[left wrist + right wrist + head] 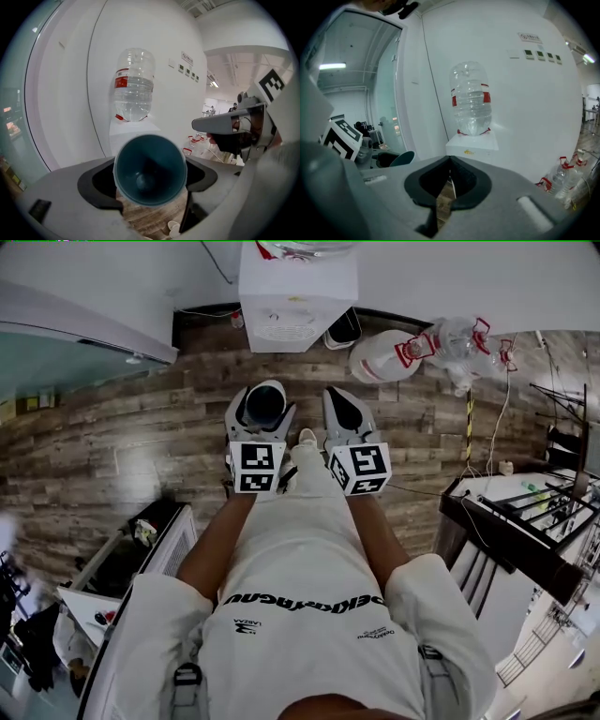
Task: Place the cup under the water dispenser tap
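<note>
My left gripper (265, 395) clasped the teal cup (150, 169) between its jaws, the cup's mouth facing the camera. I held it over the wood floor (141, 427), near the dispenser (297, 296) and short of it. My right gripper (449, 176), just to the right, was clenched on nothing. The tap I could not really make out. Bottles (441, 348) lay on the floor at the far right.

The water dispenser (297, 296) is cut off at the head view's top edge.
</note>
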`<control>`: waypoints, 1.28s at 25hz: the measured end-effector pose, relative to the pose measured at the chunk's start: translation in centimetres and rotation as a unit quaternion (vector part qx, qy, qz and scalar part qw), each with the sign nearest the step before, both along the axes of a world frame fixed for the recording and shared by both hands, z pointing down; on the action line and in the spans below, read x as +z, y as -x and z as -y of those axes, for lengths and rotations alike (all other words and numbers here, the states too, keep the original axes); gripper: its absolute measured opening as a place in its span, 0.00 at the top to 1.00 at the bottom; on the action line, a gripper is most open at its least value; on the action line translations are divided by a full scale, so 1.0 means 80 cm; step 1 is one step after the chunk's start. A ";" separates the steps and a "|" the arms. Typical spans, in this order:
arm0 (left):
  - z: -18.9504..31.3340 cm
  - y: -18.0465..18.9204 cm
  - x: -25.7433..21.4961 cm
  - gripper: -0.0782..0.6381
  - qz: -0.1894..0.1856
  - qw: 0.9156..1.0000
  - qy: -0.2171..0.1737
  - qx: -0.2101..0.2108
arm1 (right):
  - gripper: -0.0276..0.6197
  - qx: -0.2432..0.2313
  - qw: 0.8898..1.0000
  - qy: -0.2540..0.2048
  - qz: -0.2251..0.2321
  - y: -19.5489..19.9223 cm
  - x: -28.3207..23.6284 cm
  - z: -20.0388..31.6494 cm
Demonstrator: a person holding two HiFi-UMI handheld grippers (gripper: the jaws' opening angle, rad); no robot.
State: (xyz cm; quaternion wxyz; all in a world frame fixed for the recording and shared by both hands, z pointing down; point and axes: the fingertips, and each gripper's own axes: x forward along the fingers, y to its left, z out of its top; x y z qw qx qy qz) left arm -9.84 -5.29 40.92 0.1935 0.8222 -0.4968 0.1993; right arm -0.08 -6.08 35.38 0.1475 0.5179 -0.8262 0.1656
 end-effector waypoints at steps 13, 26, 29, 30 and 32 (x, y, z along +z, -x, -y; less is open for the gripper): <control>0.057 -0.006 0.076 0.36 -0.001 1.000 0.026 -0.016 | 0.96 0.011 0.999 0.035 -0.015 -0.040 0.060 0.042; 0.067 -0.009 0.132 0.36 -0.002 0.999 0.048 -0.004 | 0.96 0.026 0.998 0.055 -0.016 -0.033 0.100 0.043; 0.076 -0.011 0.139 0.36 -0.008 0.999 0.047 -0.004 | 0.96 0.030 0.998 0.056 -0.013 -0.033 0.110 0.049; 0.079 -0.012 0.140 0.36 -0.009 0.999 0.046 -0.003 | 0.96 0.032 0.998 0.056 -0.012 -0.033 0.113 0.052; 0.084 -0.016 0.142 0.36 -0.009 0.999 0.045 0.000 | 0.96 0.036 0.998 0.056 -0.009 -0.034 0.116 0.057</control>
